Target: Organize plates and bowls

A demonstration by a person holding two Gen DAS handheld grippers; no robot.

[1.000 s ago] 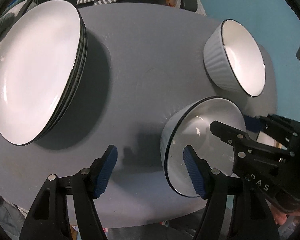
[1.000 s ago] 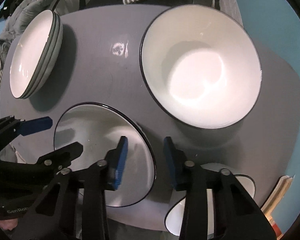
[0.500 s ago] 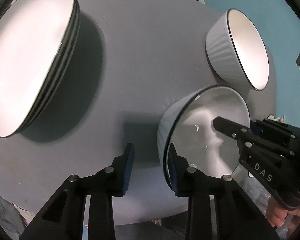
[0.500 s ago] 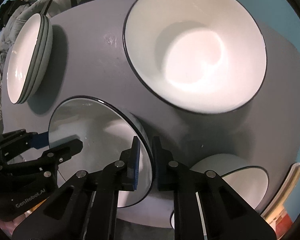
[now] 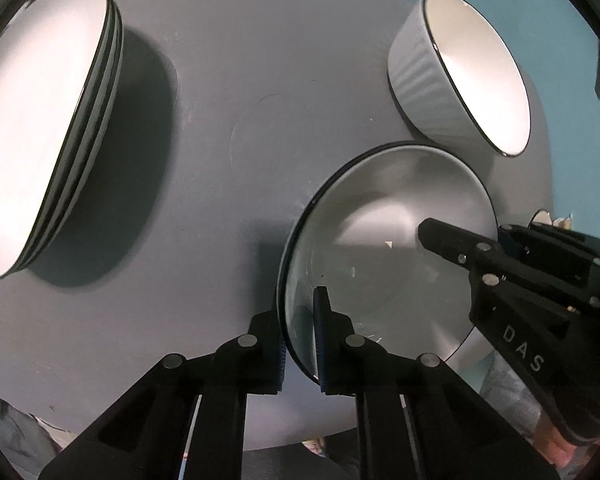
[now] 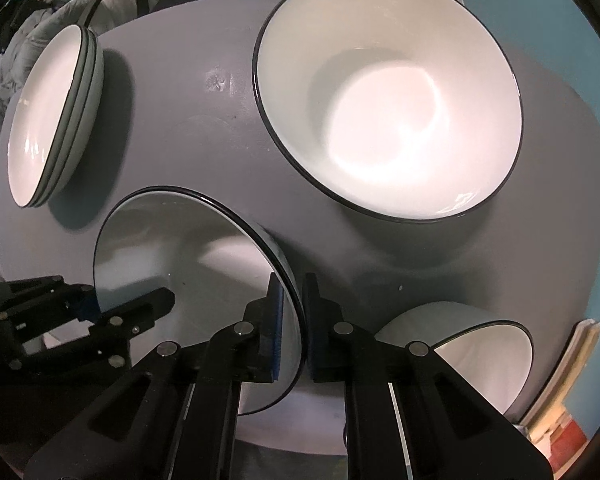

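Two hand-held grippers clamp one shallow bowl near the desk edge: left hand-held gripper pinches its rim at 9 o'clock, right hand-held gripper at 3. Grasp step done, I judge. Next: level lift, then onto the stack at 10 o'clock.

At the bottom centre of the frame the right gripper has its jaws clamped on the right rim of a shaded bowl (black-edged, grey inside), which sits on the grey table. The left gripper grips the same bowl's rim at lower left. A large white bowl fills the upper right, a stack of plates stands at upper left, and a smaller bowl sits at lower right.
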